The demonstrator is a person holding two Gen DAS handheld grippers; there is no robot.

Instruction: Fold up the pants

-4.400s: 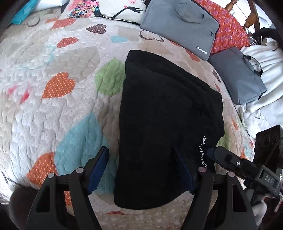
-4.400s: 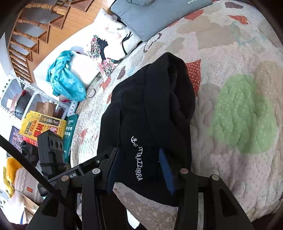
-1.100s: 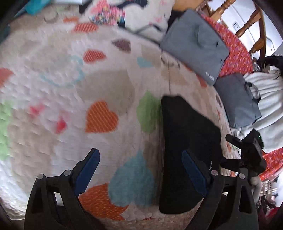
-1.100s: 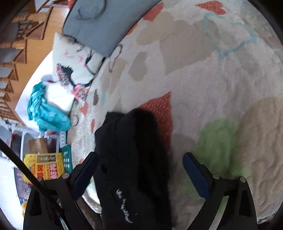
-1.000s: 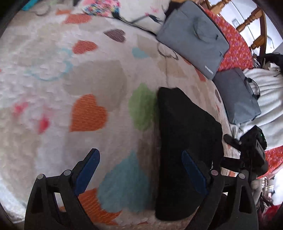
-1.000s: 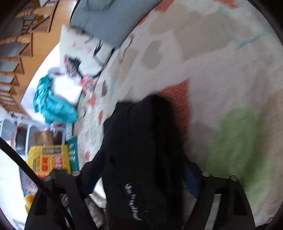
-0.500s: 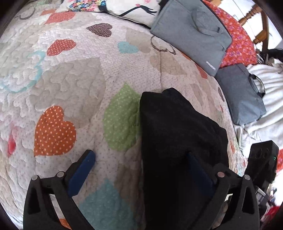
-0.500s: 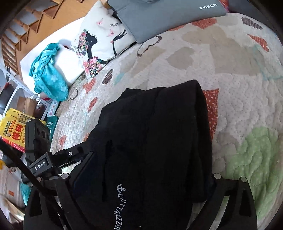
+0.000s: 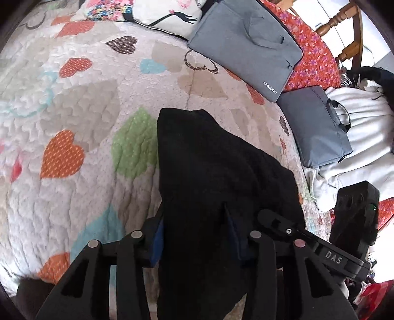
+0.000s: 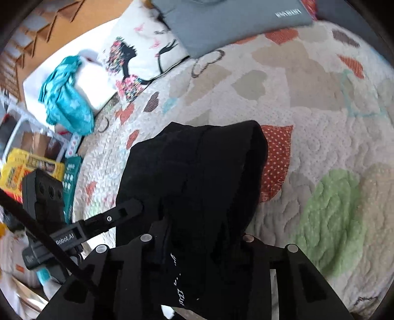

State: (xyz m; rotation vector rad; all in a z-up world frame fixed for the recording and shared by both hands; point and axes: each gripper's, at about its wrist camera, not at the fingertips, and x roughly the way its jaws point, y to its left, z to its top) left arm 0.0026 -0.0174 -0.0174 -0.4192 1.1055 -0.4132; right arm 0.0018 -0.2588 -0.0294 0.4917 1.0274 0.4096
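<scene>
The black pants lie folded into a thick bundle on the heart-patterned quilt, near its edge. My left gripper has its blue-padded fingers closed in on the near end of the bundle. My right gripper grips the same bundle from the other side, beside white lettering on the cloth. Each gripper shows in the other's view: the right one in the left wrist view, the left one in the right wrist view.
Two grey laptop bags and a printed pillow lie at the far side of the bed. A teal cloth and yellow boxes sit beyond the bed edge. White bedding is piled to the right.
Both grippers were open and drawn back from the pants a second ago. They have moved in over the bundle's near end and closed on it.
</scene>
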